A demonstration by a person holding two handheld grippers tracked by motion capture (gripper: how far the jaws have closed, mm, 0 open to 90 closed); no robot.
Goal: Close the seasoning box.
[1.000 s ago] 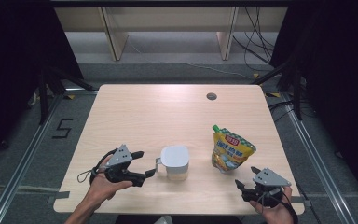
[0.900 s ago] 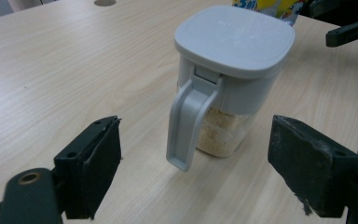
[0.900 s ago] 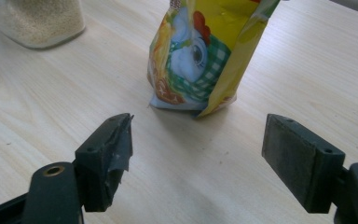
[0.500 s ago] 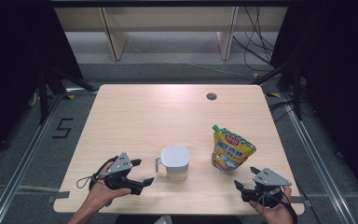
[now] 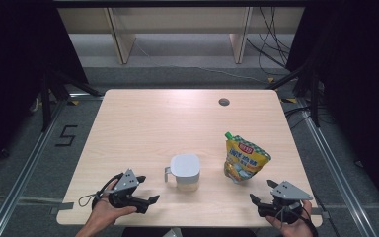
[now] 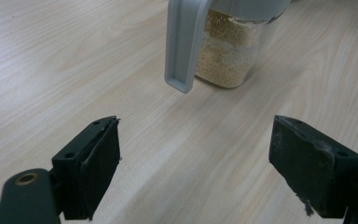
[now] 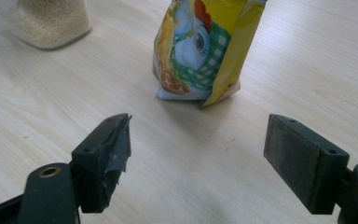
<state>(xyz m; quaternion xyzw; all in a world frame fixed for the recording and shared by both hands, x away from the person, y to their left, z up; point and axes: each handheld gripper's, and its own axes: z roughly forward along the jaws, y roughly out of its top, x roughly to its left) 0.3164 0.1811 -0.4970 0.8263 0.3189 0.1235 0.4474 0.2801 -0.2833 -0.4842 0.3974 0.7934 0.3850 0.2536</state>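
the left gripper [image 5: 148, 201] has drawn back toward the table's near edge, jaws wide and empty, leaving the lidded grain jug [image 5: 185, 171] standing mid-table; the right gripper [image 5: 262, 196] waits agape, holding nothing, near the yellow spout pouch [image 5: 243, 159]; neither grasped yet.

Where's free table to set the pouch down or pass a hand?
Free: the whole far half of the table beyond the jug and pouch, and the left side. Crowded: near edge, with left tongs and right tongs.
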